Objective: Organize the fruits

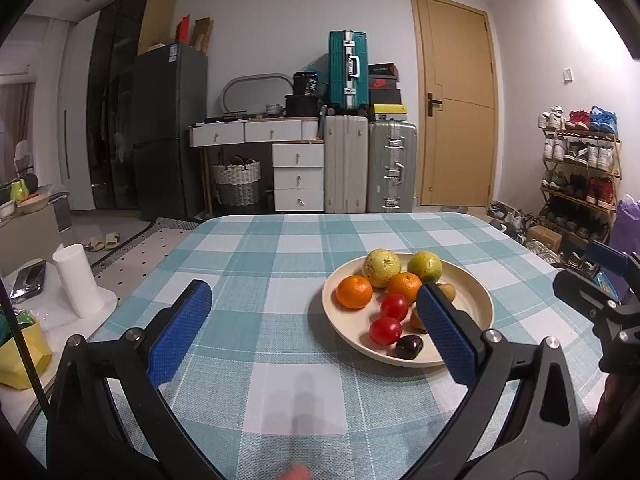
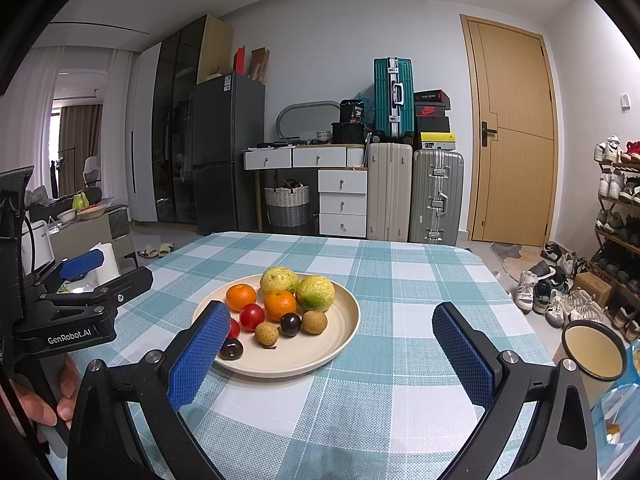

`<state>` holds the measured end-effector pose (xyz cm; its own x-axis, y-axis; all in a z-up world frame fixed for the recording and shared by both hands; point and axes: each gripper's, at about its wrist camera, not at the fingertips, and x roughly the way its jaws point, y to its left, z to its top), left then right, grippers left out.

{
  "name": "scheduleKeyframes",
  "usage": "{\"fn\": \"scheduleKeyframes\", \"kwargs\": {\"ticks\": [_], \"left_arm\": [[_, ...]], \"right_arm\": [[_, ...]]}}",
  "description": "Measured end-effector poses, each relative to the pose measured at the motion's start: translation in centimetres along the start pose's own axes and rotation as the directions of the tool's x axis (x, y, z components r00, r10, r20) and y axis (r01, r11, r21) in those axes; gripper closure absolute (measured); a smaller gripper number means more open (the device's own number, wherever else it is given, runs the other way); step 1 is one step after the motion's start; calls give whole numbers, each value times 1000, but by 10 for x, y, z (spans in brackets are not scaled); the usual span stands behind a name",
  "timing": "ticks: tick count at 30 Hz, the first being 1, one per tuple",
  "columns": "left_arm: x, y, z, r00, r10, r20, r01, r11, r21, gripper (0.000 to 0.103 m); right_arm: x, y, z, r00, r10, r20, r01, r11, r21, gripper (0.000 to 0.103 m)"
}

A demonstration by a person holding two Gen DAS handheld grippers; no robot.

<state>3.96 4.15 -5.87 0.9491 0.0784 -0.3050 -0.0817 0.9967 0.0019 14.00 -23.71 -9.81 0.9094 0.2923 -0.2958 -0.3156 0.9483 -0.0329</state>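
a checked teal-and-white table (image 2: pixel 400 280) carries a cream plate (image 2: pixel 340 332) of fruit.

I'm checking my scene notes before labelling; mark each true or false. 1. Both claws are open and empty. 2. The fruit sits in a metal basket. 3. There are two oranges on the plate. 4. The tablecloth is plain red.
1. True: the left claw and right claw hold nothing.
2. False: it lies on a cream plate.
3. True: one orange, another orange.
4. False: the tablecloth is teal-and-white checked.
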Motion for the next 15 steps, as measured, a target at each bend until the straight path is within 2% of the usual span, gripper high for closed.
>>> {"fn": "scheduleKeyframes", "kwargs": {"ticks": [15], "left_arm": [[-1,2,0,1000,0,2,0,1000,0,1]], "right_arm": [[0,0,0,1000,0,0,0,1000,0,0]]}}
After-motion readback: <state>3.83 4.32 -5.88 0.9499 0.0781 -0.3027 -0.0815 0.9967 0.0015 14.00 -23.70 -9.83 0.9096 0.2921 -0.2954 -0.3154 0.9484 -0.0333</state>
